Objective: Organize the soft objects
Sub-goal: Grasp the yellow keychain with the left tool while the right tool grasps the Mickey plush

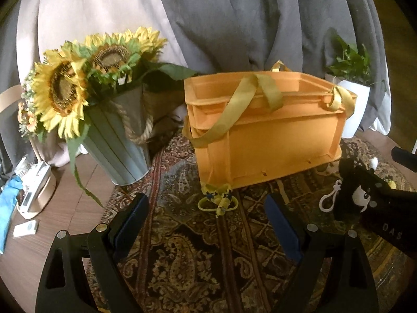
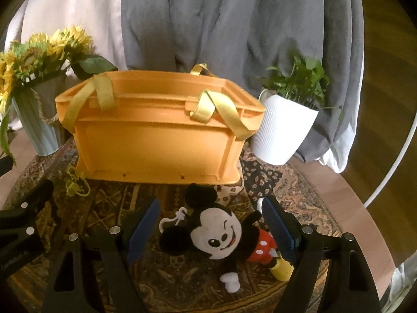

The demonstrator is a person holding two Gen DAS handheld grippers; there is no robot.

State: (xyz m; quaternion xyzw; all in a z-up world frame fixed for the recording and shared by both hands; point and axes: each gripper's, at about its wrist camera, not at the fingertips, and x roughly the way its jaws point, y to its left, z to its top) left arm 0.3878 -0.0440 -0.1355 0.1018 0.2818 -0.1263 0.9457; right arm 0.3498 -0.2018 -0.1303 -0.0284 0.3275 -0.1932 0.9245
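Note:
A Mickey Mouse plush (image 2: 221, 232) with a white keyring clip lies on the patterned rug in front of an orange crate (image 2: 159, 140) with yellow ribbon handles. My right gripper (image 2: 211, 224) is open, its blue pads on either side of the plush. In the left wrist view the plush (image 1: 357, 195) shows at the right, partly hidden by the right gripper. My left gripper (image 1: 206, 216) is open and empty over the rug, just short of a small yellow stringy toy (image 1: 219, 199) lying in front of the crate (image 1: 265, 140). That toy also shows in the right wrist view (image 2: 74, 182).
A grey bucket of sunflowers (image 1: 117, 140) stands left of the crate. A white pot with a green plant (image 2: 284, 127) stands to its right. Grey and white curtains hang behind. Small white devices and a blue cloth (image 1: 7, 208) lie on the wooden table at far left.

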